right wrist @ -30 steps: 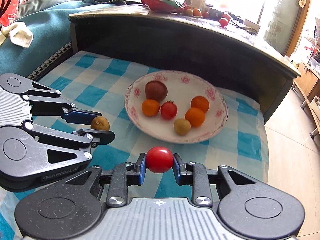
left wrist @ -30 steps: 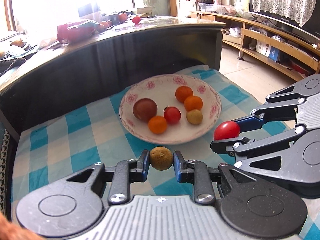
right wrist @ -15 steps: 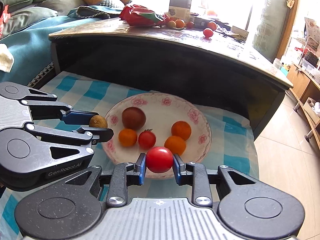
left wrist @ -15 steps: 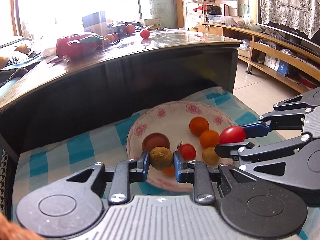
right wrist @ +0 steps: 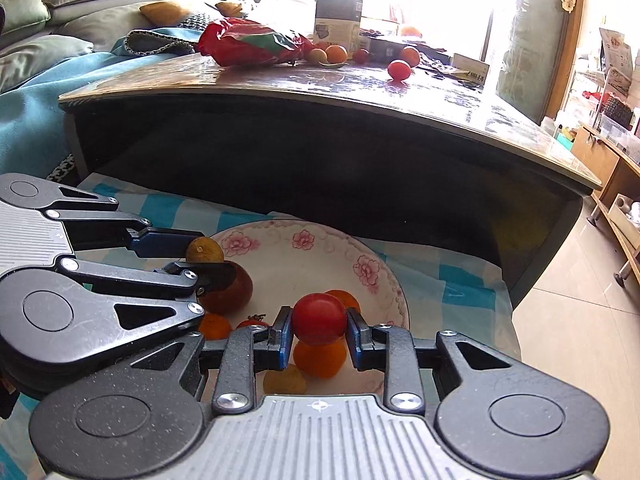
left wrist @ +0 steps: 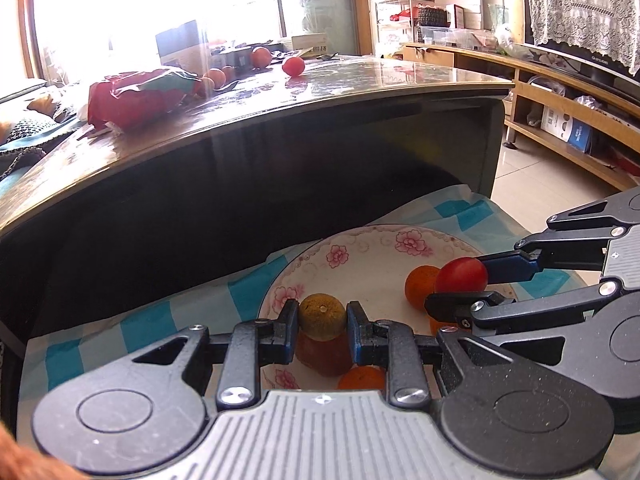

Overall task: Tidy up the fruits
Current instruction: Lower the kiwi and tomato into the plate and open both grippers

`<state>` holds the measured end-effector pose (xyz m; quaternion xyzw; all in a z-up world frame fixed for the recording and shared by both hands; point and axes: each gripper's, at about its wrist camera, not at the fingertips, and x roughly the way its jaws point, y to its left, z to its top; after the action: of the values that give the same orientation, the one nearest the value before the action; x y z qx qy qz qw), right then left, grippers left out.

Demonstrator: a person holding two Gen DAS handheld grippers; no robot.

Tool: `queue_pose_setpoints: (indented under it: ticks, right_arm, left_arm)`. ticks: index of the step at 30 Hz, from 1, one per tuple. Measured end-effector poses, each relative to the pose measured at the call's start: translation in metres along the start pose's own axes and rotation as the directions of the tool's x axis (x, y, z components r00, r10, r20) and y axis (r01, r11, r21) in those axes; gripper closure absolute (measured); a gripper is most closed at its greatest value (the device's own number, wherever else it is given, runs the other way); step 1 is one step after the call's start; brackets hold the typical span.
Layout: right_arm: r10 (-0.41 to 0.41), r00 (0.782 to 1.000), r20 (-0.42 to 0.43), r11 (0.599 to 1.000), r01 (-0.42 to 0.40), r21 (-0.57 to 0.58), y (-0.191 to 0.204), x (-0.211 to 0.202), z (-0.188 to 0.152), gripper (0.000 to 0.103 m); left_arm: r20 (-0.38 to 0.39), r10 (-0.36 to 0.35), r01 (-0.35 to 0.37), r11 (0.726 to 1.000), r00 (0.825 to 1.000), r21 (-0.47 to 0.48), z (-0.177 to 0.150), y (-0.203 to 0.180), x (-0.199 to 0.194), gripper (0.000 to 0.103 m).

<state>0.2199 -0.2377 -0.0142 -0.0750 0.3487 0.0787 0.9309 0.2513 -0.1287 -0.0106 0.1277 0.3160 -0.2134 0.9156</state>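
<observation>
The left gripper [left wrist: 322, 316] pinches a dull, brownish-green round fruit [left wrist: 322, 316] between its jaws. The right gripper [right wrist: 319, 319] clamps a glossy red tomato [right wrist: 319, 319], both above the floral plate [right wrist: 288, 248].

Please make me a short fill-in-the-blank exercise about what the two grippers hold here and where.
1. The left gripper is shut on a ____ round fruit.
2. The right gripper is shut on a ____ tomato.
3. Both held fruits hang above the flowered ____.

Missing words: brown-green; red; plate
</observation>
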Motion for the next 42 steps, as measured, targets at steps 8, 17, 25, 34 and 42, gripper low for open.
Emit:
queue_pose_setpoints:
  ticks: [8, 17, 25, 34, 42]
  right_arm:
    - [0.009, 1.0, 0.001, 1.0, -0.009, 0.012, -0.003, 0.012, -0.001, 0.081]
    - [0.002, 1.0, 0.019, 1.0, -0.002, 0.008, -0.005, 0.017, -0.003, 0.08]
    - [0.0, 1.0, 0.023, 1.0, 0.0, 0.009, -0.006, 0.019, -0.004, 0.078]
    - [0.007, 0.999, 0.036, 1.0, -0.008, 0.03, -0.011, 0.015, -0.005, 0.077]
    - [0.02, 0.999, 0.043, 0.998, -0.022, 0.053, -0.016, 0.011, -0.005, 0.076]
  left_arm:
    - [0.008, 0.011, -0.011, 1.0, 1.0, 0.025, 0.005, -0.002, 0.012, 0.068]
    - [0.002, 0.011, -0.011, 1.0, 1.0, 0.02, 0.005, 0.0, 0.021, 0.069]
    - [-0.002, 0.002, -0.002, 1.0, 1.0, 0.019, 0.006, -0.001, 0.028, 0.068]
    - [0.006, 0.002, -0.003, 1.0, 1.0, 0.018, 0.01, -0.003, 0.026, 0.068]
    - [0.014, 0.01, -0.01, 1.0, 1.0, 0.014, 0.012, -0.002, 0.022, 0.067]
